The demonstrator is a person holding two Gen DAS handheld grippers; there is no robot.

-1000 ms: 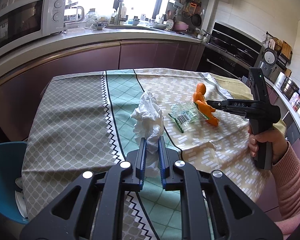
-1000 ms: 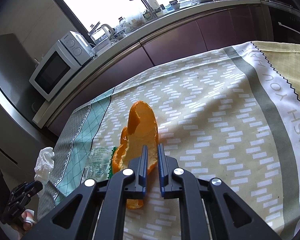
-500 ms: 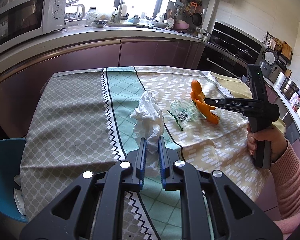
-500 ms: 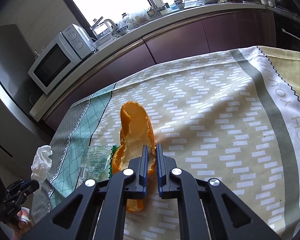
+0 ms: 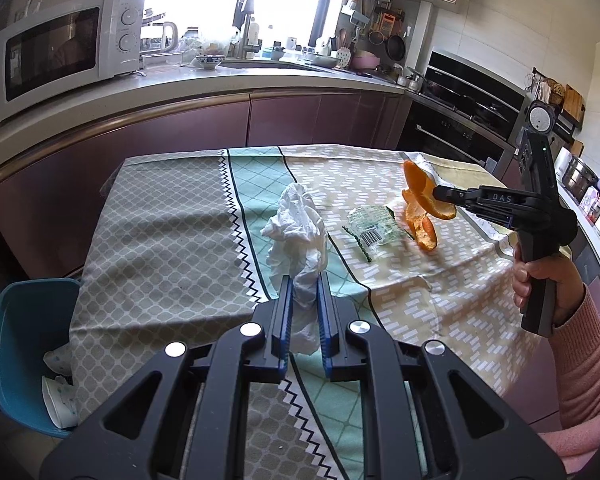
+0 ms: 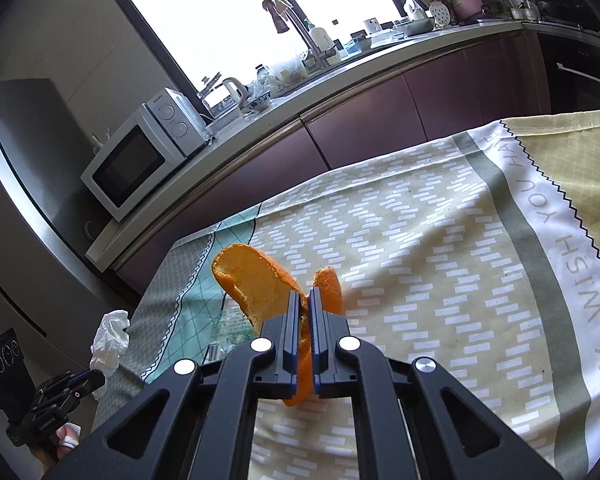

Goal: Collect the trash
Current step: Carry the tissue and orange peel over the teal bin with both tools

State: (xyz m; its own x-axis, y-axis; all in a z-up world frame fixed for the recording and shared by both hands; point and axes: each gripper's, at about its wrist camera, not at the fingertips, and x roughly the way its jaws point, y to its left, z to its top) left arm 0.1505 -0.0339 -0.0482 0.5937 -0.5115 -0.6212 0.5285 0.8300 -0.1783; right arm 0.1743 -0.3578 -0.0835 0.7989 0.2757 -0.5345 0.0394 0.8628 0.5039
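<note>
Kitchen table under a patterned tablecloth (image 5: 172, 240), purple cabinets and a white microwave (image 5: 60, 50) behind.

Left gripper (image 5: 303, 280): jaws narrowed onto a crumpled white tissue (image 5: 298, 232), blue pads pressing its lower end from both sides; the tissue's bulk stands up ahead of the fingertips, over the green band of the cloth.

Right gripper (image 6: 309, 294): jaws nearly together, clamped on an orange peel (image 6: 256, 284); one curl rises left of the fingertips, and a strip hangs down between the fingers. From the left wrist view the peel is lifted, lower end just above the cloth.

Clear plastic wrapper (image 5: 374, 226) with barcode: flat on the cloth, between tissue and peel.

Blue bin (image 5: 24, 344): beside the table's left edge, below tabletop level.
</note>
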